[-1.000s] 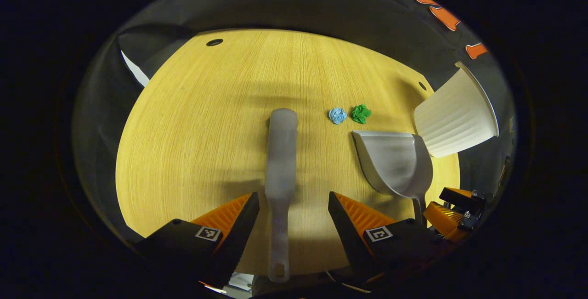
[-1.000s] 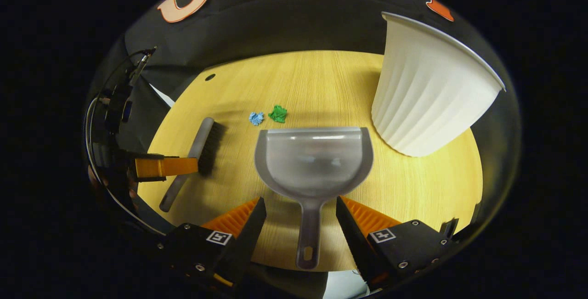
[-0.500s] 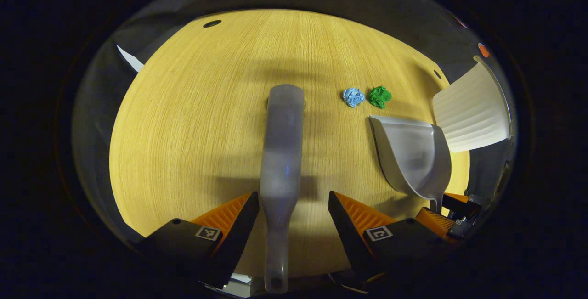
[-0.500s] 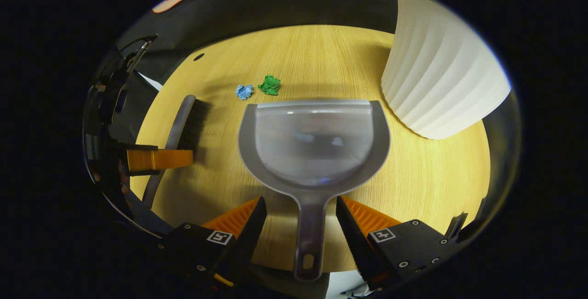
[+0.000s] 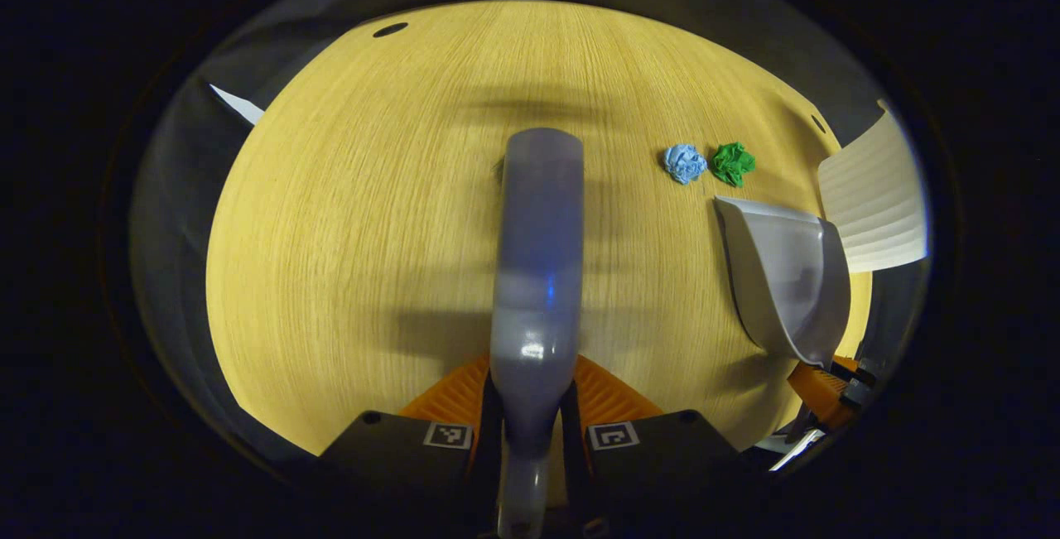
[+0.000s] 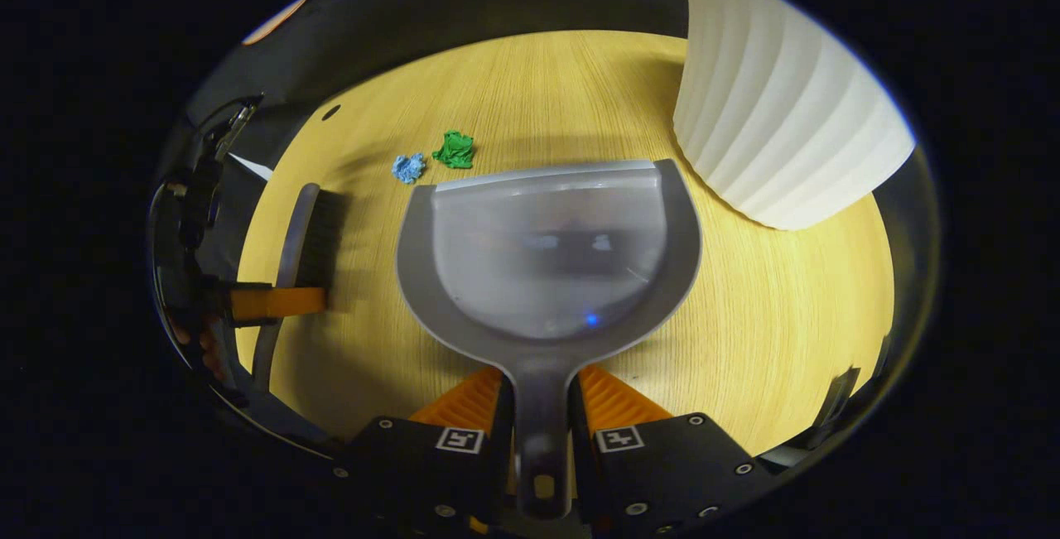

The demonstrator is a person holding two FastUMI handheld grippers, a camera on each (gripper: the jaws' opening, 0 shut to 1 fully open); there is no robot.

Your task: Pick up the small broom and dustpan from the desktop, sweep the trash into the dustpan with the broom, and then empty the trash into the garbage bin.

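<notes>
A grey small broom [image 5: 537, 249] lies lengthwise on the wooden desktop [image 5: 373, 216] in the left gripper view, and my left gripper [image 5: 530, 406] is shut on its handle. In the right gripper view the grey dustpan [image 6: 546, 249] sits flat with its mouth facing away, my right gripper [image 6: 540, 406] shut on its handle. A blue paper wad [image 6: 407, 167] and a green paper wad [image 6: 455, 150] lie just beyond the dustpan's left lip. The same wads, blue paper [image 5: 684, 163] and green paper [image 5: 732, 163], lie right of the broom head, behind the dustpan [image 5: 787, 274].
A white ribbed garbage bin [image 6: 778, 108] stands on the desktop [image 6: 787, 299] right of the dustpan, also at the right edge as the bin [image 5: 874, 199]. The broom [image 6: 306, 233] with the left gripper's finger [image 6: 277, 302] shows at the left. Small round holes mark the far desk edge.
Both grippers moved forward along the handles and shut, the left on the broom handle, the right on the dustpan handle. Both were open half a second ago.
</notes>
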